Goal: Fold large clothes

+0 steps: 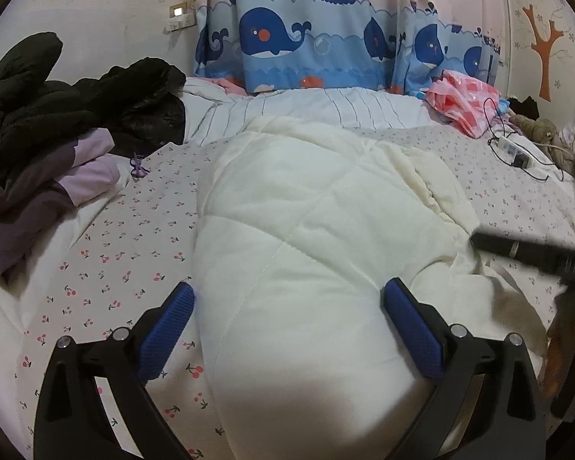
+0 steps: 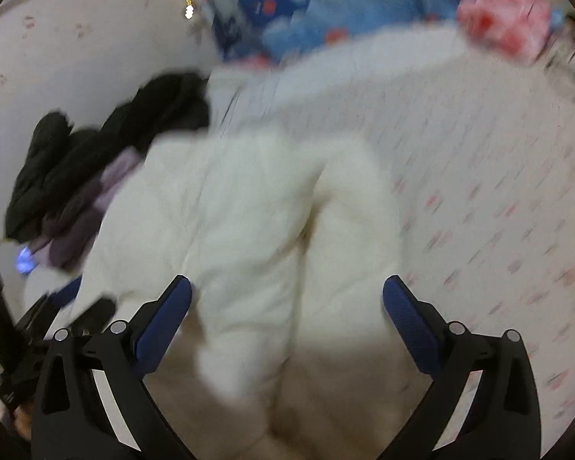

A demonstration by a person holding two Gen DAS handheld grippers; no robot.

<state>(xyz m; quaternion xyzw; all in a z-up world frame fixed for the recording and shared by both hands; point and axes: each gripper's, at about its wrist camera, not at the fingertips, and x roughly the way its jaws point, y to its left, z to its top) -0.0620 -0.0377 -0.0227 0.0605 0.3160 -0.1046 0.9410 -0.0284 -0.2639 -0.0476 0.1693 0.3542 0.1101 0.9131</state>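
A large cream quilted garment [image 1: 310,230] lies folded lengthwise on the cherry-print bed sheet [image 1: 126,253]. My left gripper [image 1: 287,299] is open, its blue pads either side of the garment's near end, just above it. My right gripper [image 2: 287,291] is open over the same garment [image 2: 249,211], which shows a deep crease down its middle; this view is blurred. The right gripper also shows as a dark shape at the right edge of the left wrist view [image 1: 533,257]. The left gripper appears at the lower left of the right wrist view [image 2: 57,306].
A pile of black and purple clothes [image 1: 57,122] lies at the left of the bed. A pink checked bag [image 1: 464,99] and a power strip with cables [image 1: 513,153] lie at the far right. A whale-print curtain [image 1: 326,46] hangs behind the bed.
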